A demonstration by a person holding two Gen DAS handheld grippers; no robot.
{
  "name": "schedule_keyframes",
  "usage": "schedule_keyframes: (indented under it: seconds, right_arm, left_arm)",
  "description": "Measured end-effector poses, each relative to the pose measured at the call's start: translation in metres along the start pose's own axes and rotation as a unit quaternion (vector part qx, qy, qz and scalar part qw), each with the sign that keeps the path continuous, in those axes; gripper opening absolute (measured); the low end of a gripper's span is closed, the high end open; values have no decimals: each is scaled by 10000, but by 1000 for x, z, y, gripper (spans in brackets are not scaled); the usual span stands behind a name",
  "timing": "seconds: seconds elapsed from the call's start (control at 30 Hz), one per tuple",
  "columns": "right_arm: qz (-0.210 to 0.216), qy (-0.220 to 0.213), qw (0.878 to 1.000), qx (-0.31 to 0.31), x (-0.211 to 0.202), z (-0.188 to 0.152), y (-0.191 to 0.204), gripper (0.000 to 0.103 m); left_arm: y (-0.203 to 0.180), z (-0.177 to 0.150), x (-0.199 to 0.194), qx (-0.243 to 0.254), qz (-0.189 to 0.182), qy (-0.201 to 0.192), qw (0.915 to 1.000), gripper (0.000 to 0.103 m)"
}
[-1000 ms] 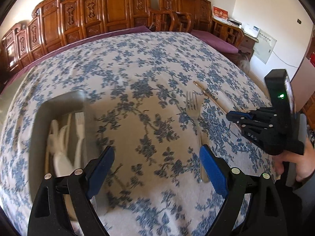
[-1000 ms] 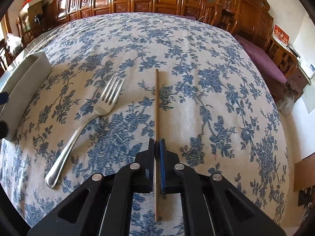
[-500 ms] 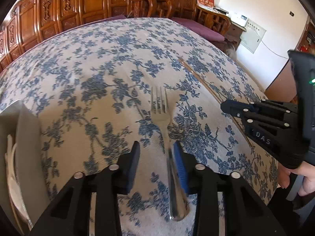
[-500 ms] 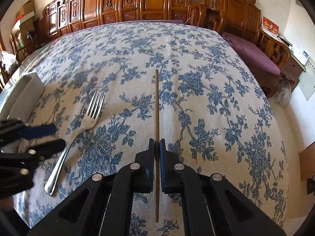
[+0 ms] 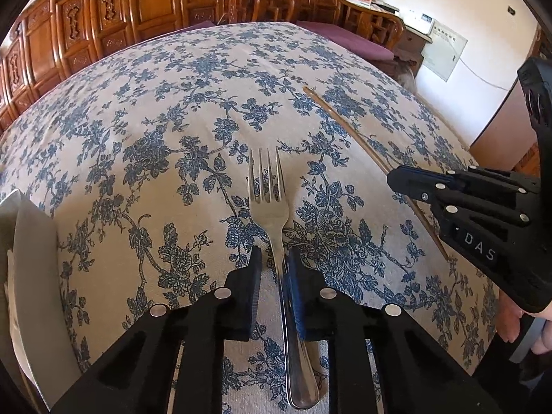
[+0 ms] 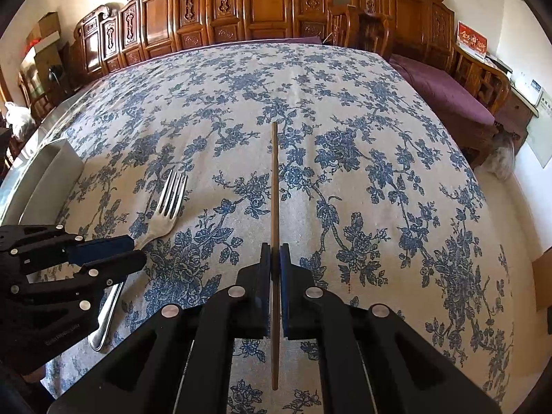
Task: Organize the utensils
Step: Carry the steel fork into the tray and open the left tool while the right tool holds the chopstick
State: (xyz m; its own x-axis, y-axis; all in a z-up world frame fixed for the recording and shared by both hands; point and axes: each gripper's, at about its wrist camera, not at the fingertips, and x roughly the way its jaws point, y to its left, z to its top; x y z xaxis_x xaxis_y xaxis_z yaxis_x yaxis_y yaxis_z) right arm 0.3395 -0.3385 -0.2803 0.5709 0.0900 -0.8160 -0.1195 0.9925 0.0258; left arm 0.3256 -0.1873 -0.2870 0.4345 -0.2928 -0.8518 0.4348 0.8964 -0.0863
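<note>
Now my left gripper (image 5: 274, 265) has just been narrowing its jaws around the fork (image 5: 272, 207) handle at lower centre, one pad not touching; my right gripper (image 6: 275, 262) clamps the chopstick (image 6: 274, 186) mid-frame.

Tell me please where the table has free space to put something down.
The cloth is bare beyond the fork tines and the chopstick tip, and right of the chopstick. It is crowded near the front: left gripper, right gripper, and tray at left.
</note>
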Motion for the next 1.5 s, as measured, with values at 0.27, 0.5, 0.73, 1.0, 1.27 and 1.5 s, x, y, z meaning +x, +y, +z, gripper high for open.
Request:
schedule_keyframes:
  seconds: [0.27, 0.5, 0.73, 1.0, 1.27, 1.5]
  right_arm:
    - [73, -51, 10000, -11, -3, 0, 2, 6]
    - [148, -97, 9998, -121, -7, 0, 12, 6]
    - [246, -148, 9994, -218, -11, 0, 21, 6]
    - [447, -280, 9980, -341, -21, 3, 39, 6]
    - [714, -454, 9947, -591, -37, 6, 69, 6]
    - [814, -530, 9917, -846, -45, 4, 91, 6]
  left_arm:
    - [-1, -1, -3, 36, 58, 30, 10000, 6]
    - [4, -7, -17, 36, 74, -17, 10000, 6]
    - [15, -8, -39, -74, 199, -172, 9996, 6]
    - [34, -11, -67, -272, 421, -322, 9982, 6]
    - [49, -14, -102, -405, 571, -558, 9960, 6]
    - [62, -24, -126, -457, 568, -699, 9949, 6]
